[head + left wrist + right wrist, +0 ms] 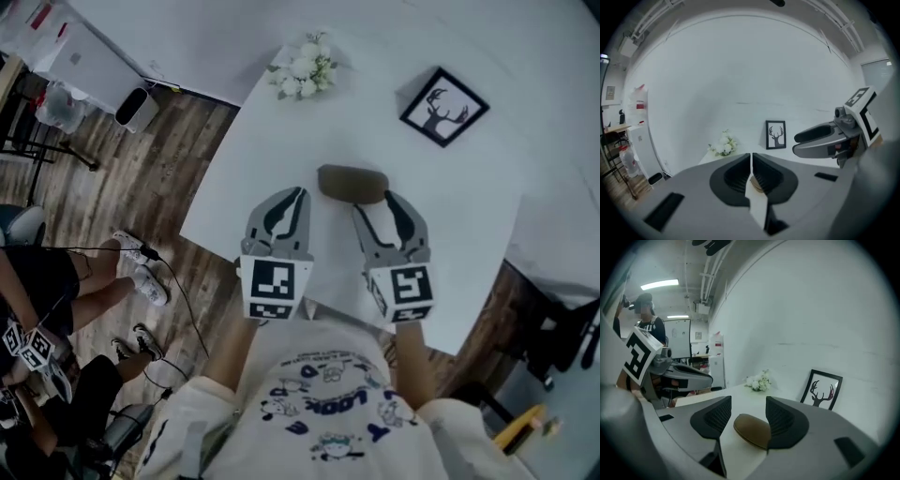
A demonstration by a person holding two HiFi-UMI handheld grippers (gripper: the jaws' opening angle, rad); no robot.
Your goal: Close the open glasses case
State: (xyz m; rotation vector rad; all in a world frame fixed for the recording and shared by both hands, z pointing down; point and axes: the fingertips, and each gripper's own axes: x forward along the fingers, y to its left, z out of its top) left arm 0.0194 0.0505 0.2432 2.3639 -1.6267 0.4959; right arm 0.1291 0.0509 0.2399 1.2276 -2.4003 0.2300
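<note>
One case [352, 183] just beyond right claw [375, 203]

Left gripper [751, 158] jaws nearly together; brown glasses case [755, 183] sliver behind; flowers [723, 145], deer picture [776, 134] beyond.

head view looks down, all sharing the table [246, 159].

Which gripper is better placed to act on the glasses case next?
Right, I judge. On the right gripper the jaws stand apart, with the brown glasses case framed between them just ahead. On the left gripper the jaws are together, and the case only peeks out behind them.
</note>
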